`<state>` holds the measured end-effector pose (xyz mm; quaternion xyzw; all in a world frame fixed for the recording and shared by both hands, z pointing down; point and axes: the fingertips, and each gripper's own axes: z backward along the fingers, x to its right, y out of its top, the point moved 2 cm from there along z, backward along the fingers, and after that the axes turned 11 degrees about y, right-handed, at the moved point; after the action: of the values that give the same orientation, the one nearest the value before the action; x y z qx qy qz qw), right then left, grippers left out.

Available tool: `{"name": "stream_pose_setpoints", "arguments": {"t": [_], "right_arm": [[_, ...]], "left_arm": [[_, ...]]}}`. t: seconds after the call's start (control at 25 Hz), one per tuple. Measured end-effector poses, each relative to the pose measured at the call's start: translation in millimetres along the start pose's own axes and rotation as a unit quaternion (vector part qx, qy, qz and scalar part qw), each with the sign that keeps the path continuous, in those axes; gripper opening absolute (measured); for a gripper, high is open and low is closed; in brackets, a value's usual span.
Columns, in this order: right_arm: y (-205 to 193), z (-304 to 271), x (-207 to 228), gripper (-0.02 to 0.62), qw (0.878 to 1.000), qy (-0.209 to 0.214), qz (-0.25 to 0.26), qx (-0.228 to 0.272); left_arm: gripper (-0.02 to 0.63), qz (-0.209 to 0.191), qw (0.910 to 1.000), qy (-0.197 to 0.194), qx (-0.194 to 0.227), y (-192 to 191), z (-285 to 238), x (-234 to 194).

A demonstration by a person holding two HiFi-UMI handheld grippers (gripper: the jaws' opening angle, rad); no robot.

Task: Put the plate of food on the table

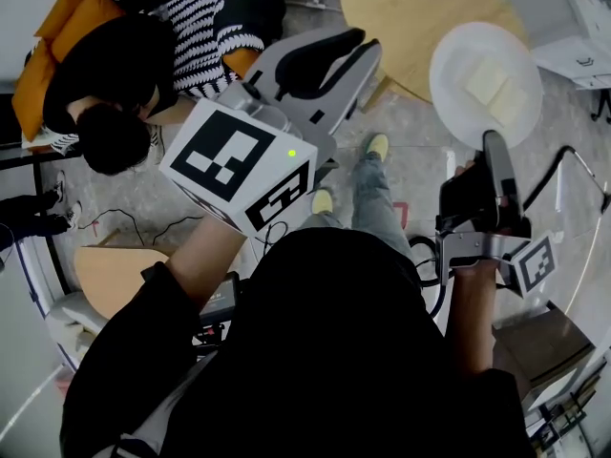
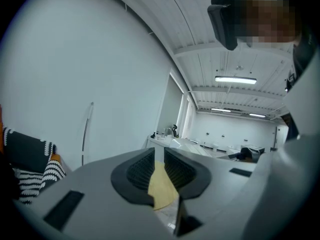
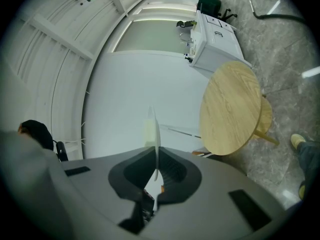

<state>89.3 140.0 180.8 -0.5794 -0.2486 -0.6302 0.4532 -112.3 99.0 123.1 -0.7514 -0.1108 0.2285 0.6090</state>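
In the head view a white plate (image 1: 477,65) carries pale yellow food slices (image 1: 496,89), and my right gripper (image 1: 493,143) is shut on its near rim. It hangs over the floor, just right of the round wooden table (image 1: 420,17). The right gripper view shows the plate (image 3: 156,134) edge-on, pinched between the pads of the right gripper (image 3: 156,156), with the table (image 3: 232,109) to the right. My left gripper (image 1: 368,48) points toward the table's near edge, jaws a narrow gap apart and holding nothing. Through the left gripper (image 2: 159,154) gap I see a strip of table (image 2: 162,186).
A seated person in a striped top (image 1: 200,17) is at the upper left, close to the left gripper. A white cabinet (image 1: 573,27) stands beyond the plate at the right. My own feet in yellow shoes (image 1: 378,146) are on the grey floor. Cables (image 1: 124,222) lie at left.
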Motion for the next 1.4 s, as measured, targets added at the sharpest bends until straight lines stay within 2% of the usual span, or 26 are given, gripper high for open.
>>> {"name": "stream_pose_setpoints", "arguments": {"t": [0.12, 0.32, 0.6, 0.84, 1.12, 1.4], "right_arm": [[3, -3, 3, 0.017, 1.000, 0.001, -0.002, -0.003], [45, -47, 40, 0.017, 1.000, -0.012, -0.013, -0.006], [46, -47, 40, 0.017, 1.000, -0.004, -0.010, -0.008], [87, -81, 68, 0.017, 1.000, -0.013, -0.013, -0.019], [89, -83, 68, 0.018, 1.000, -0.007, -0.020, -0.022], [116, -113, 82, 0.018, 0.999, -0.001, -0.030, -0.030]], "left_arm": [[0.069, 0.001, 0.9999, 0.007, -0.008, -1, -4, -2], [0.069, 0.006, 0.9994, 0.013, -0.031, -2, -75, -21], [0.069, -0.003, 0.9995, 0.012, -0.030, 5, -77, -14], [0.069, 0.012, 0.9988, 0.018, -0.044, 5, -144, -19], [0.069, 0.010, 0.9989, 0.022, -0.041, 12, -145, -17], [0.069, 0.008, 0.9988, 0.028, -0.041, 21, -186, -22]]}}
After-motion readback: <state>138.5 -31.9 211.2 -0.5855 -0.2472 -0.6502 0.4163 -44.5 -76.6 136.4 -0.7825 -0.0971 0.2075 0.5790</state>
